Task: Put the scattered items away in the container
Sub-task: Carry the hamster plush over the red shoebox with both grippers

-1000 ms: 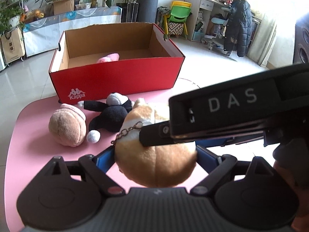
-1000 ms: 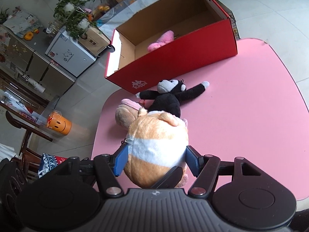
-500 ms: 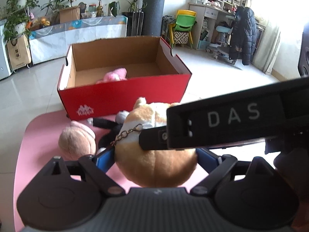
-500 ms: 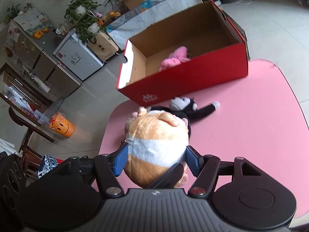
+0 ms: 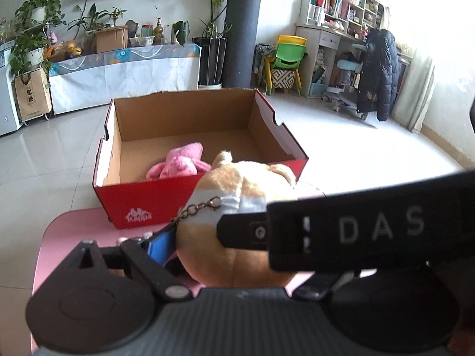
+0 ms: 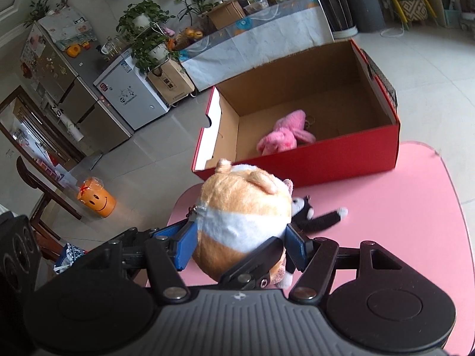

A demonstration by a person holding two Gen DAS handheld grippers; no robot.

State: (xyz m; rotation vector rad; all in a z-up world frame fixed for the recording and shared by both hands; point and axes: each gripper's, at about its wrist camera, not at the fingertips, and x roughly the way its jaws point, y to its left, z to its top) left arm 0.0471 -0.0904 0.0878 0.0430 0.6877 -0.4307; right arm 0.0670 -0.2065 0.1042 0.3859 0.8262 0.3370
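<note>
gripping the round orange-and-white plush (image 6: 243, 222) from both sides, the right gripper (image 6: 240, 247) has its blue pads (image 6: 185, 247) pressed into the toy's flanks, so it is closed on the toy, which hangs above the near part of the pink table (image 6: 400, 222). the left gripper (image 5: 237, 249) clasps the same plush (image 5: 237, 225) from another angle: its left blue pad (image 5: 160, 244) lies against the toy's side, while its other pad is hidden behind the black finger of the right gripper, marked "das", which crosses the left wrist view and reaches the toy's right side. a small metal chain (image 5: 196, 210) dangles at the plush's white band.

just beyond the held toy, in the right wrist view, a black-and-white plush (image 6: 314, 216) lies flat on the table, one arm stretched out to the right; the orange plush covers part of it.

farther on, the red cardboard shoe box (image 6: 341, 160) stands open at the table's far edge, its long red wall facing the grippers. a pink plush (image 6: 285, 136) lies inside on the box floor, close to that near wall; the rest of the floor that shows is bare cardboard. in the left wrist view the same box (image 5: 142, 198) shows its white logo, and the pink plush (image 5: 181, 163) shows above the rim.

behind the table spreads a tiled floor (image 5: 341, 136), an orange smiley bucket (image 6: 96, 200), and potted plants (image 5: 32, 38) along the wall.
</note>
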